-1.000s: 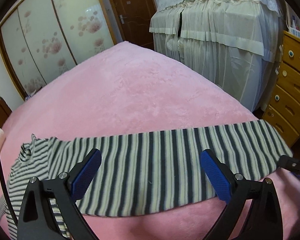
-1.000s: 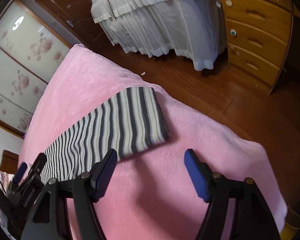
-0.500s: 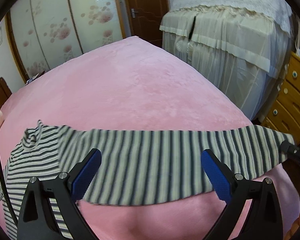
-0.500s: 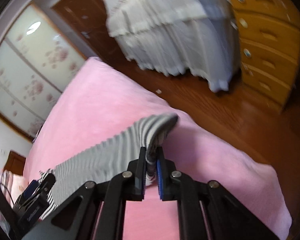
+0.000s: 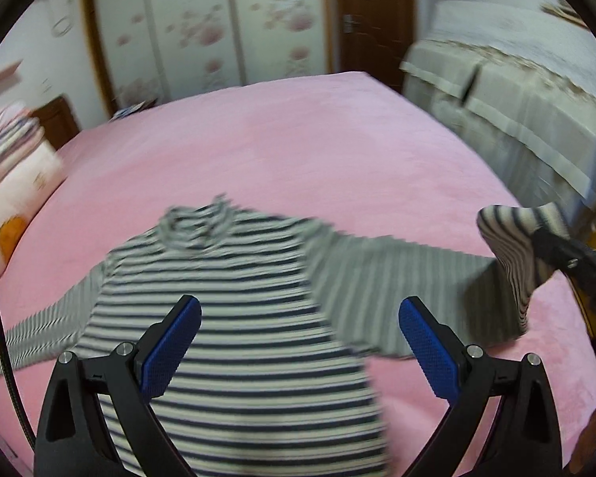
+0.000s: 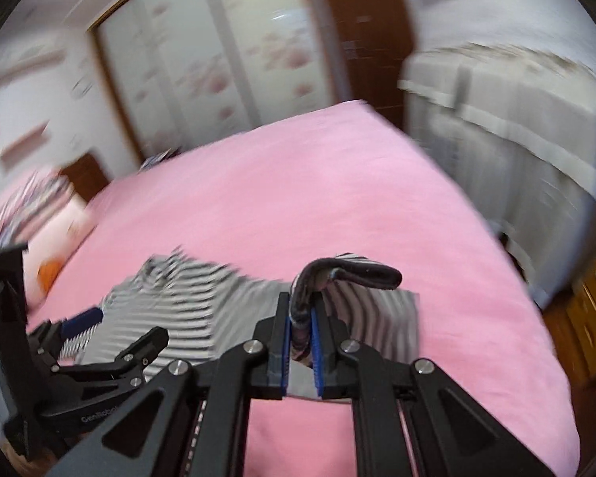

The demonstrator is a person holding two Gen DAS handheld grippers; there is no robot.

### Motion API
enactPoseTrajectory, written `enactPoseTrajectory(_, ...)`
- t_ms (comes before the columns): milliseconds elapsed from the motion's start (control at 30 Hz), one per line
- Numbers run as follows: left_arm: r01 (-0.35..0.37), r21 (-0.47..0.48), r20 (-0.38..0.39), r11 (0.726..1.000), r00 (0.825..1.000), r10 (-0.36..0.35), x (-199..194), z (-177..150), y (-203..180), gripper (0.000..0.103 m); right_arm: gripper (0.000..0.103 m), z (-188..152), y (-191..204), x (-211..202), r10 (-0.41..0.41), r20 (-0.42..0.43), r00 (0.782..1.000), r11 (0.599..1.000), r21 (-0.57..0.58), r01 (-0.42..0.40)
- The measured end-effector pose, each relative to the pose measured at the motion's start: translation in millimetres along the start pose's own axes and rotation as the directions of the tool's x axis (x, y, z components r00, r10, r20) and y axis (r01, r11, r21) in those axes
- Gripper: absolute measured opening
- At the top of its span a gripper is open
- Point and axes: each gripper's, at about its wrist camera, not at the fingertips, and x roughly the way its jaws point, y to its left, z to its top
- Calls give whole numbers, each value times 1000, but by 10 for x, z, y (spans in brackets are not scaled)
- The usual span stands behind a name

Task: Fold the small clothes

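Striped shirt sleeve cuff pinched in right hand-held gripper.

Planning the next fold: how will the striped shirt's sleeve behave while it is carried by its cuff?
Probably floppy: the sleeve sags from the cuff pinched in the right gripper and curls over its tips. Likely light, since a small pinch lifts it. It may drag the striped shirt across the pink blanket, as the left gripper is open, holding nothing down.

2 wrist fisheyes angled down over pink bed, close, both sharing striped shirt
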Motion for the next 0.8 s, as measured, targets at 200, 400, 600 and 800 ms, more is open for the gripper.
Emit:
enactPoseTrajectory(200,-40,-79,-80,996,996,33,234,-300,889,100,9,-268,1017,669,81,-146,986,987,-123,-99)
enactPoseTrajectory(400,27,-195,-181,981,981,-63,598,-718,1504,100,9,-844,1628,1283,106,-320,941,965,-195,-175)
enactPoseTrajectory(600,82,-274,-196,958,971,-139,734,-1036,1781,100,30,-1148,1770,1407,143,-385,912,940,-236,-247)
enactPoseTrajectory(800,181,-296,-164,938,958,-237,767,-1113,1844,95,37,-1216,1722,1143,166,-344,924,932,-252,-261)
